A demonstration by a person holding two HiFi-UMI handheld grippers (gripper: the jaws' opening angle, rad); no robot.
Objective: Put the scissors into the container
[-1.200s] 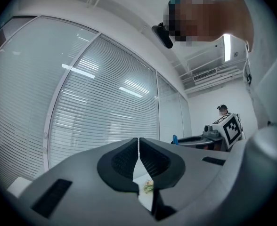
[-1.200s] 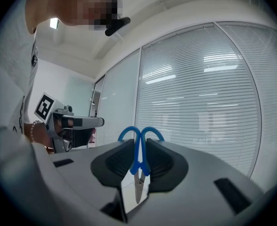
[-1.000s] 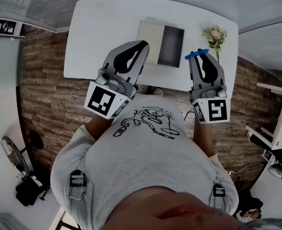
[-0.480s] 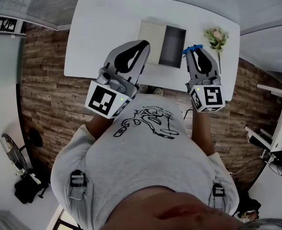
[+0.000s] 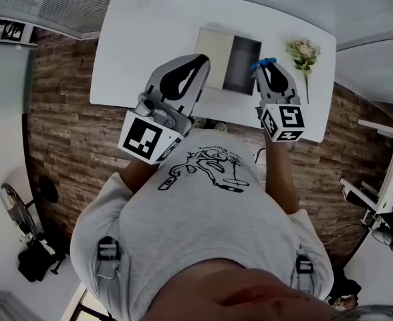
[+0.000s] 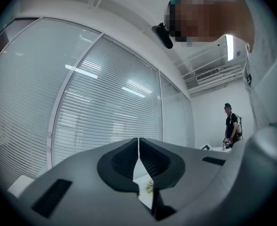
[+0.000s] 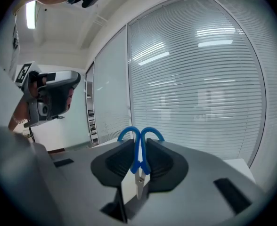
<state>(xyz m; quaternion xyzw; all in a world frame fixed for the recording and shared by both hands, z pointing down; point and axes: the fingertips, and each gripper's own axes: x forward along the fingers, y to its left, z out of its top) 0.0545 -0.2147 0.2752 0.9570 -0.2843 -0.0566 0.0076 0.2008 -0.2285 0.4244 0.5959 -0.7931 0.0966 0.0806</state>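
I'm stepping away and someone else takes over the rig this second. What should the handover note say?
Left tool: jaws together, nothing between them, held up in front of the body.
Right tool: shut on the scissors, blue handles sticking out past the tips.
Container: open on the white table; the right tool is in the air by its right edge.
Done: scissors picked up.
Left: bring them over the container and let go.
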